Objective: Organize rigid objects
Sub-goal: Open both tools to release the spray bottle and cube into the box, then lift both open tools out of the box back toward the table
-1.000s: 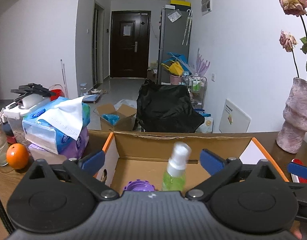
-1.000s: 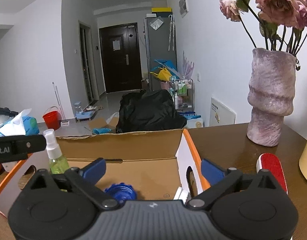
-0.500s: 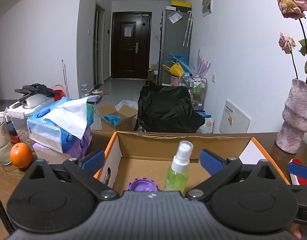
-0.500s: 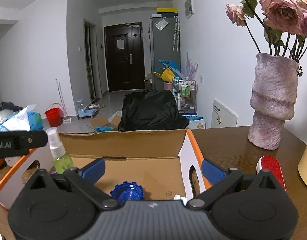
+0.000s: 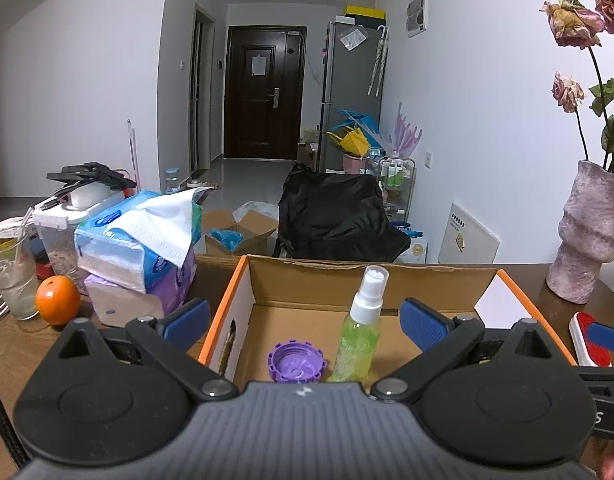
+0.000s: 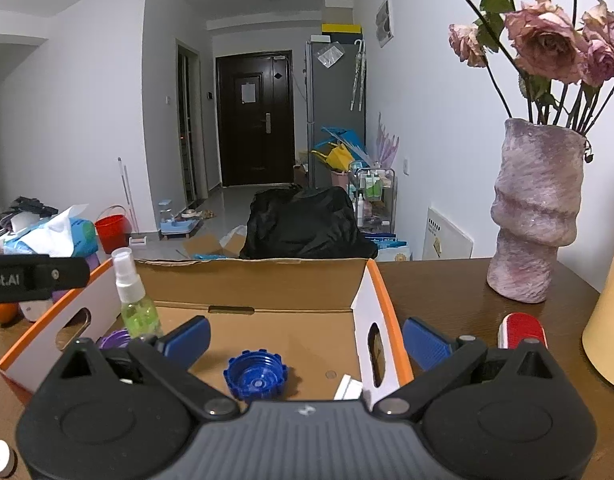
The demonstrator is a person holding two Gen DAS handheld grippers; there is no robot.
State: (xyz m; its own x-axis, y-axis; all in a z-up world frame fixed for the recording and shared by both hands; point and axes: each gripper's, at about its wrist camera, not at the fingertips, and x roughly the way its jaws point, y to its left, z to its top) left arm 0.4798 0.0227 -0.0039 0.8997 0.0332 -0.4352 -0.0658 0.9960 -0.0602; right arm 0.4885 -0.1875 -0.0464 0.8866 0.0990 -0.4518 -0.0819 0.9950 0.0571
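An open cardboard box with orange edges sits on the brown table. In it a green spray bottle stands upright beside a purple cap, and a blue cap and a white piece lie on its floor. My left gripper is open and empty, held above the box's near side. My right gripper is open and empty over the box's right part. A red and white object lies on the table right of the box.
A pink vase with dried roses stands at the back right. A yellow cylinder is at the far right. Tissue packs, an orange, a glass and a container crowd the left.
The spray bottle, blurred a second ago, now stands still in the box. Both grippers have drawn back and risen slightly, showing more of the box floor and the caps.
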